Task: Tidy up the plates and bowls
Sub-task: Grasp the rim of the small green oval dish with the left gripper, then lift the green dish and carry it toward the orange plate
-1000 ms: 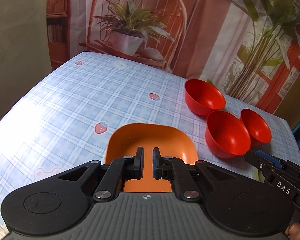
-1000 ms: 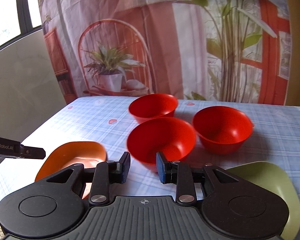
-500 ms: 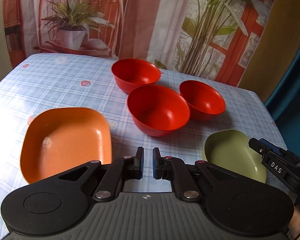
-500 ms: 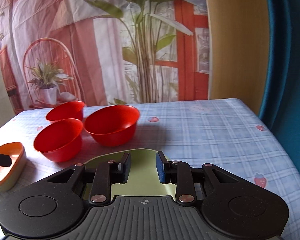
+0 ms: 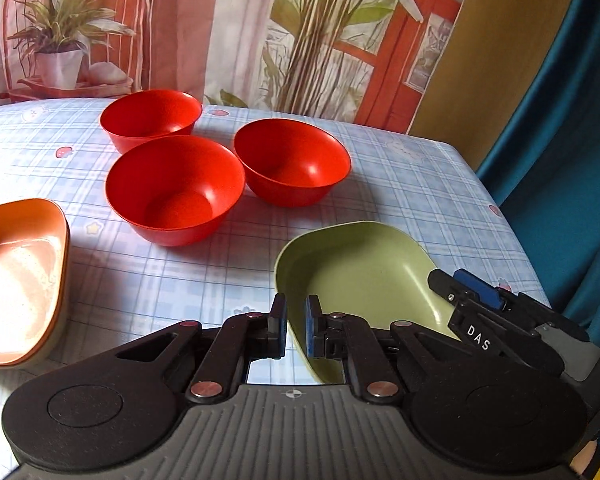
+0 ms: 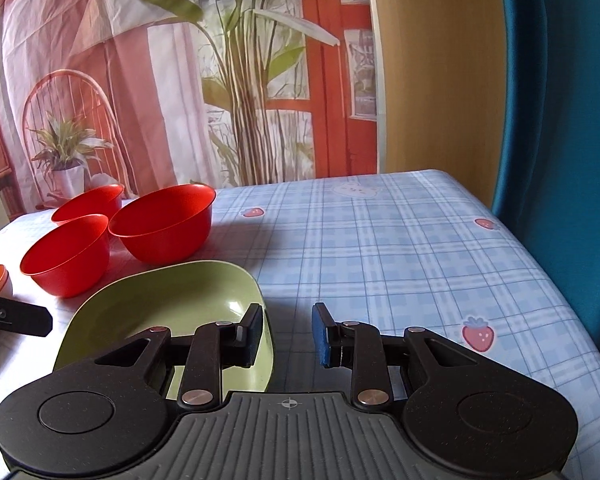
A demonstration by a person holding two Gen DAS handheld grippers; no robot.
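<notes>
Three red bowls sit together on the checked tablecloth: a back one (image 5: 150, 117), a front one (image 5: 174, 189) and a right one (image 5: 292, 160). An orange dish (image 5: 18, 280) sits at the left. A green dish (image 5: 360, 280) lies near the front right, also in the right wrist view (image 6: 168, 308). My left gripper (image 5: 296, 330) is nearly shut and empty, its fingers astride the green dish's near rim. My right gripper (image 6: 286, 334) is open, its left finger over the green dish's right rim, its right finger outside. The right gripper's fingertips (image 5: 466, 292) show over the dish.
The table (image 6: 380, 248) ends at a blue curtain (image 6: 560, 120) on the right and a printed backdrop (image 5: 220, 20) behind. The red bowls also show at the left of the right wrist view (image 6: 162, 220).
Both grippers swung right, from the orange dish and bowls to the green dish. The right gripper's jaws opened wider. The left jaws stayed nearly shut.
</notes>
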